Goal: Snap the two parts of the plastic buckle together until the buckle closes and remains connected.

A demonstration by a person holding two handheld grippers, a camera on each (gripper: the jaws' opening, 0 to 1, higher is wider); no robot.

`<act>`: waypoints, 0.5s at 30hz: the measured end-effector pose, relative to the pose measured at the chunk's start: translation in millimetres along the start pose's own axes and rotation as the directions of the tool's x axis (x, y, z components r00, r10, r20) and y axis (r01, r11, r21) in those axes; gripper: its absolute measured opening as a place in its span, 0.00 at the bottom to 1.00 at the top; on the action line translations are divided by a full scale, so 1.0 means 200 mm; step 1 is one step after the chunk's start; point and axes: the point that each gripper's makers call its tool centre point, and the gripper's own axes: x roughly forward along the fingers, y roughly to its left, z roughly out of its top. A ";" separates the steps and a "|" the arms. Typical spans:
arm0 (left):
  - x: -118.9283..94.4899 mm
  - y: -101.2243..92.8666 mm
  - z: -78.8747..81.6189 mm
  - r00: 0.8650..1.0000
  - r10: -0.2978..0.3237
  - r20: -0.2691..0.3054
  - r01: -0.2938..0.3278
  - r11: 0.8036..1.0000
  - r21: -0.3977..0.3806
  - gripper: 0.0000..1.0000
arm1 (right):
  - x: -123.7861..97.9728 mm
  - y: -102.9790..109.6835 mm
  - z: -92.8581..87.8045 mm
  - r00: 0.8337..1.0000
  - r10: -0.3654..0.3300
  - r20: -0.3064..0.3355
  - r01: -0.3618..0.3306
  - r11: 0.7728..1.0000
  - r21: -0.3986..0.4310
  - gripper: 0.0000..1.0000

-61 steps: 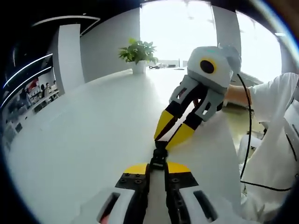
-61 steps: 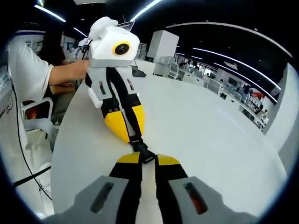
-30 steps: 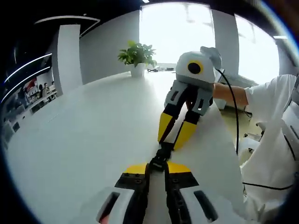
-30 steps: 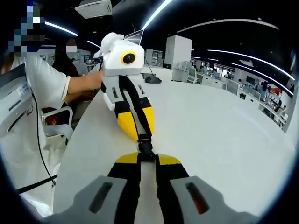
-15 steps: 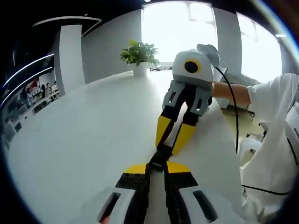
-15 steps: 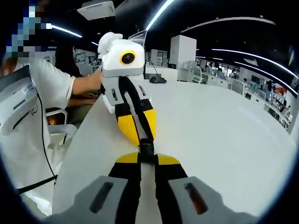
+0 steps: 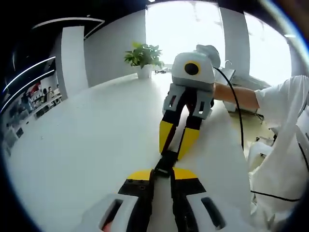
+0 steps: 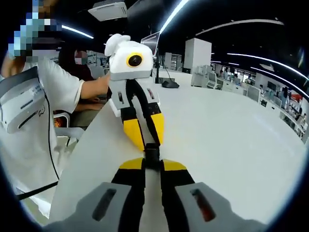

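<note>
**Two grippers nose to nose on one black buckle**

In the left gripper view, the left gripper (image 7: pixel 162 173) had its two yellow-tipped jaws drawn close together, pinching one end of the black plastic buckle (image 7: pixel 165 162). The right gripper (image 7: pixel 175 151) came in from above, its own two yellow tips likewise nipped on the buckle's far end, so the small dark piece ran straight between the two noses, held just above the table. Whether the two halves had fully clicked together could not be told.

The right gripper view gave the mirror of this: the right gripper (image 8: pixel 152 165) clamped on the buckle (image 8: pixel 152 153), with the left gripper (image 8: pixel 146 137) opposite, jaws closed on the other end.

Each gripper had black jaw arms, matte yellow pads and a rounded white housing. One smooth, glossy white table (image 7: pixel 82 140) curved away below. One white pot (image 7: pixel 143 71) at its far edge held a leafy green plant (image 7: pixel 142 53). A person in a white short-sleeved shirt (image 8: pixel 29 130) stood beside the table, a black cable (image 7: pixel 240 130) hanging down.
</note>
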 end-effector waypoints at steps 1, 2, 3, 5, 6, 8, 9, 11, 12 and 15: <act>0.00 -0.01 0.00 1.000 0.003 0.000 -0.003 1.000 0.002 0.12 | 0.00 0.00 0.00 1.000 0.000 0.003 0.000 1.000 -0.002 0.10; 0.00 0.00 0.00 1.000 0.005 0.000 -0.005 1.000 0.014 0.13 | 0.00 0.01 0.01 1.000 0.002 0.006 -0.002 1.000 -0.008 0.10; 0.00 0.00 0.00 1.000 0.010 0.003 -0.010 1.000 0.027 0.14 | 0.00 0.01 0.01 1.000 0.003 0.008 -0.002 1.000 -0.016 0.10; 0.00 0.01 0.01 1.000 0.018 0.009 -0.018 1.000 0.022 0.20 | 0.00 0.01 0.01 1.000 0.005 0.007 -0.005 1.000 -0.024 0.10; 0.00 0.01 0.01 1.000 0.012 0.010 -0.012 1.000 0.006 0.20 | 0.00 0.01 0.01 1.000 0.007 0.006 -0.007 1.000 -0.023 0.10; 0.00 0.01 0.00 1.000 0.009 0.017 -0.009 1.000 -0.006 0.20 | 0.00 0.01 0.02 1.000 0.009 0.007 -0.008 1.000 -0.022 0.10; -0.01 0.02 0.00 1.000 0.012 0.022 -0.011 1.000 -0.008 0.20 | 0.00 0.01 0.02 1.000 0.012 0.010 -0.012 1.000 -0.021 0.10; -0.01 0.02 0.00 0.999 0.013 0.036 -0.013 1.000 -0.019 0.20 | 0.01 0.00 0.02 1.000 0.018 0.006 -0.018 1.000 -0.023 0.10; -0.02 0.03 0.00 0.999 0.018 0.047 -0.016 0.999 -0.031 0.20 | 0.01 -0.01 0.02 1.000 0.020 0.005 -0.020 1.000 -0.022 0.10; -0.04 0.05 0.01 0.996 0.021 0.085 -0.014 0.997 -0.077 0.20 | 0.02 -0.03 0.03 0.999 0.035 0.005 -0.035 0.999 -0.019 0.10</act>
